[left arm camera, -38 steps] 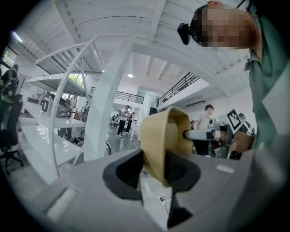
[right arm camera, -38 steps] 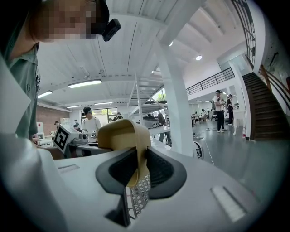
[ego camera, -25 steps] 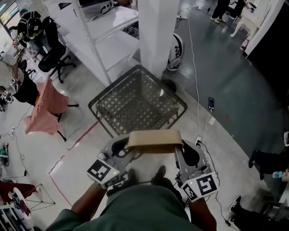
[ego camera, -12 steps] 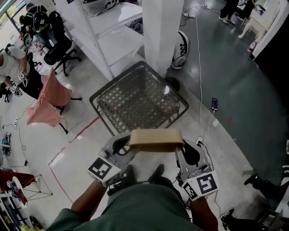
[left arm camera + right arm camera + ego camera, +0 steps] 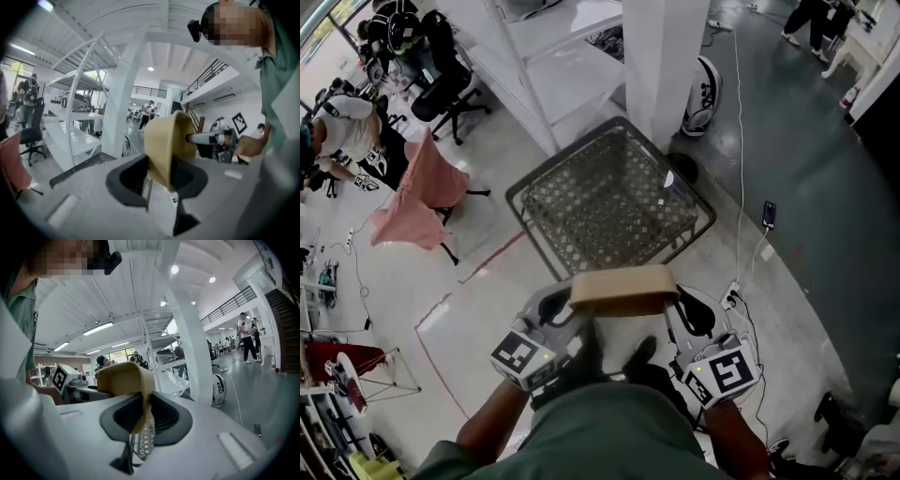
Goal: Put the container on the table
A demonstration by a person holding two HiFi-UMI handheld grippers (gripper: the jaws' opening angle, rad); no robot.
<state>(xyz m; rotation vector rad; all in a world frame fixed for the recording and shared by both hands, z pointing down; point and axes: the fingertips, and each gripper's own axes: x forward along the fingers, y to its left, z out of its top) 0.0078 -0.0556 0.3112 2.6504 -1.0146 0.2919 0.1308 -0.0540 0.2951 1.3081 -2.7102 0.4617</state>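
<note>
A tan, box-like container (image 5: pixel 623 289) hangs in front of my chest, held level by its two ends. My left gripper (image 5: pixel 561 314) is shut on its left end and my right gripper (image 5: pixel 686 314) on its right end. In the left gripper view the tan wall (image 5: pixel 165 140) runs down between the dark pads, with the left gripper (image 5: pixel 157 180) clamped on it. The right gripper view shows the same at the other end: the container's rim (image 5: pixel 124 377) sits pinched in the right gripper (image 5: pixel 143 420). The dark mesh-topped table (image 5: pixel 614 199) stands low on the floor just beyond the container.
A white pillar (image 5: pixel 667 56) rises right behind the table, with white shelving (image 5: pixel 539 66) to its left. A chair draped in pink cloth (image 5: pixel 417 192) stands at the left, near seated people. A phone on a cable (image 5: pixel 769 213) lies on the floor at the right.
Both grippers have sunk a little with the container still between them. The mesh table now sits closer to the container in the head view.
</note>
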